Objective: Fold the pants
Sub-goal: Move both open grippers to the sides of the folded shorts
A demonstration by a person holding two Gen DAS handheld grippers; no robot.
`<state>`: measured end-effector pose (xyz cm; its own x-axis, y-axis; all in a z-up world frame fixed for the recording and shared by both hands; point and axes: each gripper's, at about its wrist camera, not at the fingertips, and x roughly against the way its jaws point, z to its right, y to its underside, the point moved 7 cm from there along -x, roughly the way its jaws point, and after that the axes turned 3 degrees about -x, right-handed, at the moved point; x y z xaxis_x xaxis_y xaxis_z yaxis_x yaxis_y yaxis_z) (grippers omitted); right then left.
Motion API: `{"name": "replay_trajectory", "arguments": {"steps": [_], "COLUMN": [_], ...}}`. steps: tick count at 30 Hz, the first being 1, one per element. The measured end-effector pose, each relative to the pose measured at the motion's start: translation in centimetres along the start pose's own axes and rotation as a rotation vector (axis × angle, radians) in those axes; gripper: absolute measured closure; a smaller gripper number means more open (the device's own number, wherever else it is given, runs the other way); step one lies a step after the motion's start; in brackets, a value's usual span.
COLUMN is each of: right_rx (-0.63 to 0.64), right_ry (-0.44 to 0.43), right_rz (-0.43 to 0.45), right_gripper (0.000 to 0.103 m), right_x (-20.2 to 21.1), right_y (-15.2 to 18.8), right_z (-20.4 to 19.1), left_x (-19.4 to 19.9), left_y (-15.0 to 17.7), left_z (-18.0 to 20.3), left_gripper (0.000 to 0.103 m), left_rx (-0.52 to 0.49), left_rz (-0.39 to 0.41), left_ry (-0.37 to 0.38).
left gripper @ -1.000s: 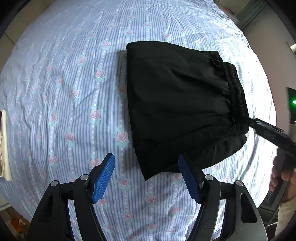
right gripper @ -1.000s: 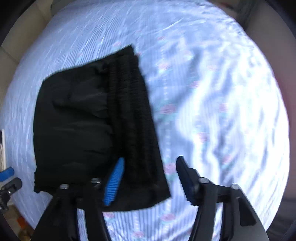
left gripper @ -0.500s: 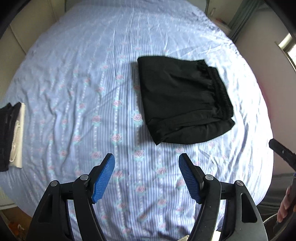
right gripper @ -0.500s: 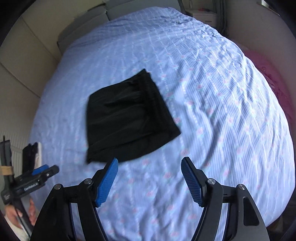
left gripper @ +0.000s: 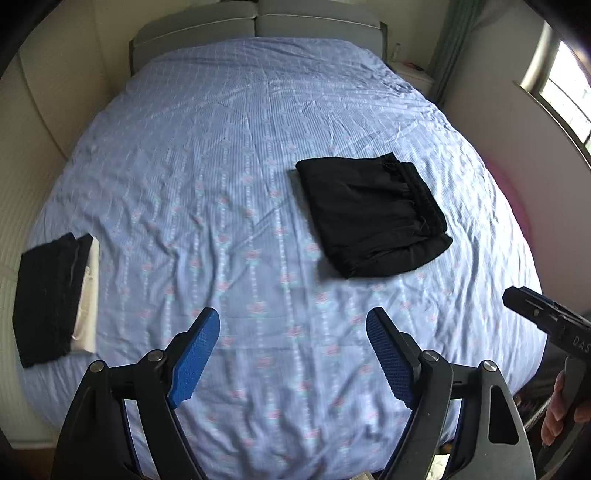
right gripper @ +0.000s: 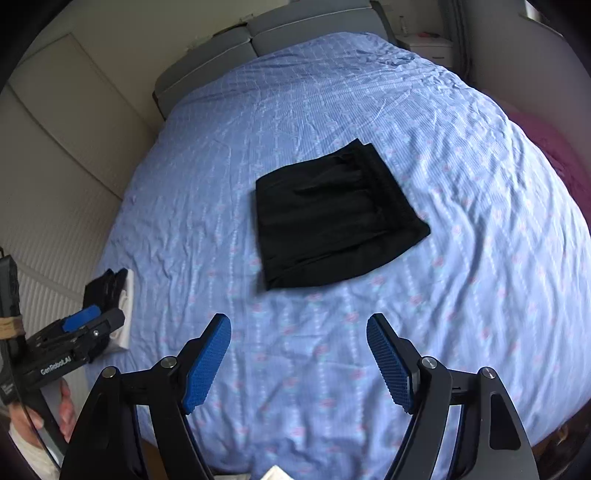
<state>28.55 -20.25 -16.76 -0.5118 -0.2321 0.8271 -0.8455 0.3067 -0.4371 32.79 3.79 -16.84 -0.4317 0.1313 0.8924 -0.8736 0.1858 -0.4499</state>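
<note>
Black fabric pants are seen folded square on the blue floral-sheeted bed; left gripper and right gripper, both wide and empty, are best kept clear.

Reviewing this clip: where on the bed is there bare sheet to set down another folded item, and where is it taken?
Bare sheet runs between the folded black pants and the stacked clothes at the bed's left edge, and from the pants up to the headboard. The strip just ahead of both open grippers, left gripper and right gripper, is bare too.
</note>
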Motion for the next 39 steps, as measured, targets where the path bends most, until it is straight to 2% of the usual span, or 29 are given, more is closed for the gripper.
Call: {"name": "replay_trajectory", "arguments": {"steps": [2, 5, 7, 10, 14, 18, 25, 29, 33, 37, 39], "right_rx": [-0.016, -0.13, -0.183, -0.252, -0.311, -0.357, -0.458, -0.544, -0.623, -0.71, -0.737], "right_ry": [0.003, 0.034, 0.045, 0.083, 0.12, 0.164, 0.176, 0.18, 0.196, 0.18, 0.193], "right_rz": [0.01, 0.07, 0.1, 0.12, 0.125, 0.132, 0.166, 0.203, 0.25, 0.266, 0.266], "right_gripper": [0.026, 0.026, 0.026, 0.026, 0.026, 0.027, 0.027, 0.027, 0.027, 0.027, 0.027], "right_x": [0.0, -0.1, -0.3, -1.2, -2.7, -4.6, -10.2, -13.4, -16.2, -18.3, -19.2], "right_y": [0.5, 3.2, 4.5, 5.9, 6.1, 5.3, 3.6, 3.0, 2.4, 2.1, 1.9], "right_z": [-0.7, -3.6, -4.9, -6.5, -8.5, -9.1, -7.8, -6.5, -4.8, -3.4, -2.9], "left_x": [0.0, 0.1, 0.3, -0.3, -2.2, -5.5, -13.4, -18.5, -23.3, -27.3, -29.3], "left_y": [0.4, 0.6, 0.5, 0.2, -1.0, -3.7, -11.3, -14.6, -16.7, -18.3, -19.0], "left_z": [-1.2, -3.5, -4.9, -6.7, -8.6, -9.7, -7.5, -4.7, -3.0, -2.0, -1.3], "left_gripper": [0.022, 0.022, 0.022, 0.022, 0.022, 0.022, 0.023, 0.027, 0.028, 0.032, 0.033], "left_rx": [-0.033, -0.091, -0.135, -0.207, -0.255, -0.287, -0.274, -0.314, -0.281, -0.259, -0.237], "left_rz": [-0.002, -0.001, 0.008, 0.023, 0.002, 0.001, 0.035, 0.019, -0.028, -0.055, -0.082], "left_ry": [0.015, 0.041, 0.088, 0.112, 0.138, 0.188, 0.311, 0.338, 0.377, 0.388, 0.42]}}
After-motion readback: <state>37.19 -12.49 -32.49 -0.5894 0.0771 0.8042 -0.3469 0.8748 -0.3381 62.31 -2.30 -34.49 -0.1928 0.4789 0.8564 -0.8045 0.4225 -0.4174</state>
